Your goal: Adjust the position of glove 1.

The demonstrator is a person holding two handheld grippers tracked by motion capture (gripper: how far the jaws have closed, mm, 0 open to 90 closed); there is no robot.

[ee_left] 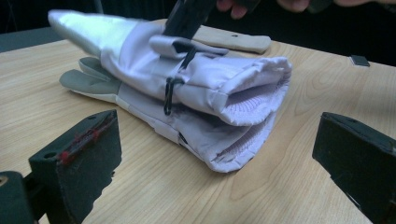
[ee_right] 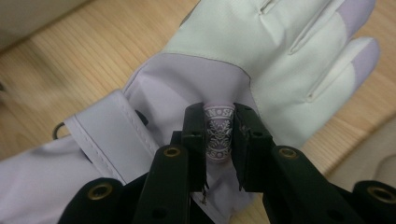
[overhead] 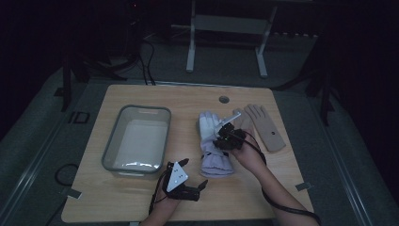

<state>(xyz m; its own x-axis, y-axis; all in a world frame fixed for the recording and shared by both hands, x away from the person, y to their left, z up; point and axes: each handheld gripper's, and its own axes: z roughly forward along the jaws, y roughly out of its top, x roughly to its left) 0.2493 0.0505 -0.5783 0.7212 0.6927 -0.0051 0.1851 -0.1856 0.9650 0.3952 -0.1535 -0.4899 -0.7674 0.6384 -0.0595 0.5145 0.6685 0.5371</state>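
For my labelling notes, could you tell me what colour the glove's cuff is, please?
The glove's cuff is pale lilac; the left gripper view shows it best.

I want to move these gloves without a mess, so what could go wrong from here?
The right tool pinches only a small printed tab on the top lilac glove, so it may slip out or lift just that glove, leaving the lower glove on the table. The open left tool is not steadying the pair.
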